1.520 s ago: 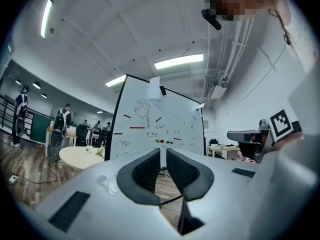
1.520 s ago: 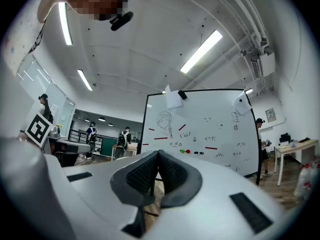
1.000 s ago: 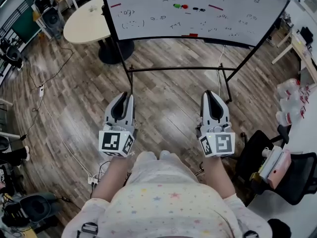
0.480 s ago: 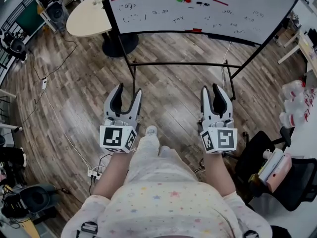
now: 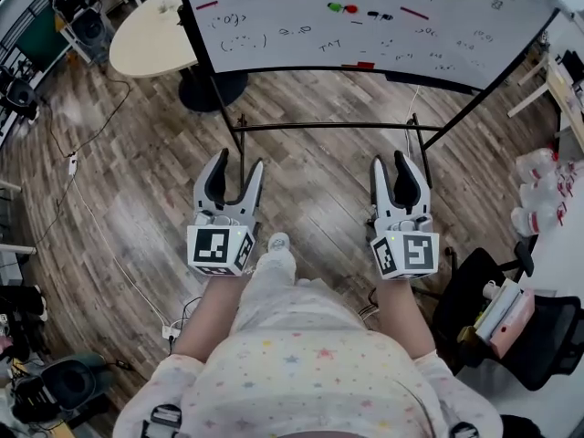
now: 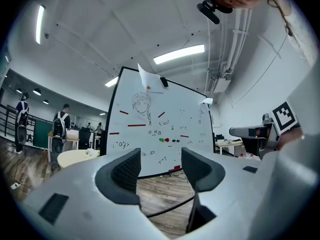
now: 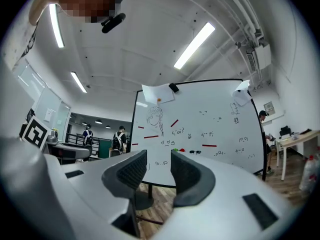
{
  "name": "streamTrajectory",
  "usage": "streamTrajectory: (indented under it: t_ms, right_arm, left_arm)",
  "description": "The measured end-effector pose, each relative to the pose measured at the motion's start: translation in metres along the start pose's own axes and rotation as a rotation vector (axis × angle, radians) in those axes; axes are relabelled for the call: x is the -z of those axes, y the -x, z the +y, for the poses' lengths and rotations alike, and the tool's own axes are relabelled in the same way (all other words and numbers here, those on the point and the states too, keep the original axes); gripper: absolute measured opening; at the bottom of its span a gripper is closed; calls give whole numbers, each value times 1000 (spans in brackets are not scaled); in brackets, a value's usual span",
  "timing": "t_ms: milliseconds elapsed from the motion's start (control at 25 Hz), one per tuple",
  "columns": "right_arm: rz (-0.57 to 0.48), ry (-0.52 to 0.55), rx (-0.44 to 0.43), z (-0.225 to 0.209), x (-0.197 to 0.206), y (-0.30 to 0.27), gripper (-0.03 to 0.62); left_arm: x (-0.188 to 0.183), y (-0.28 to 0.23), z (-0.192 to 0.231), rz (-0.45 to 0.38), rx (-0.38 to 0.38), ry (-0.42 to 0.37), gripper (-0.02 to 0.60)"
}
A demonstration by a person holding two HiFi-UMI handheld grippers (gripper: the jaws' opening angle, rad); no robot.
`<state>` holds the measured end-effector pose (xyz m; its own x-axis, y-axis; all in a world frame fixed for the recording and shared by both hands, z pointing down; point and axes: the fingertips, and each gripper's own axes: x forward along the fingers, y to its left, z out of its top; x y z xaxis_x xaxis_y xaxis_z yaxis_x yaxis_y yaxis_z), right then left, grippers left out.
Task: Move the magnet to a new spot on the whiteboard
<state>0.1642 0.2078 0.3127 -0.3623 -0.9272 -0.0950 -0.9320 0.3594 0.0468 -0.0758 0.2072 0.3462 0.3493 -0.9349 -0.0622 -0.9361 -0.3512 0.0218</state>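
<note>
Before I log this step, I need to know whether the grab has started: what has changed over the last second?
The left gripper has just been opening, from shut to wide apart. The right gripper now stands open too. Nothing is between either pair of jaws. Both edged toward the whiteboard. Unchanged: the green magnet and the red magnet sit on the board, untouched.
</note>
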Motion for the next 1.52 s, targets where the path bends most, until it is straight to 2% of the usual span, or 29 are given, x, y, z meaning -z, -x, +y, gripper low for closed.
streamTrajectory:
  t_ms: [320, 560, 720, 880, 1120, 1520]
  right_arm:
    - [-25, 14, 31, 6, -6, -91, 152]
    - [7, 11, 47, 12, 8, -138, 157]
    - [31, 8, 49, 10, 18, -163, 157]
    - [54, -9, 52, -4, 31, -189, 158]
    - [45, -14, 9, -28, 43, -235, 158]
    - [18, 10, -66, -103, 40, -330, 163]
  left_arm:
    - [-9, -71, 66, -21, 29, -6, 233]
    - [0, -107, 103, -6, 54, 8, 233]
    - [8, -129, 122, 8, 44, 15, 233]
    - [23, -156, 128, 33, 43, 30, 233]
    - [33, -199, 132, 47, 18, 25, 233]
    - [25, -307, 134, 15, -60, 13, 233]
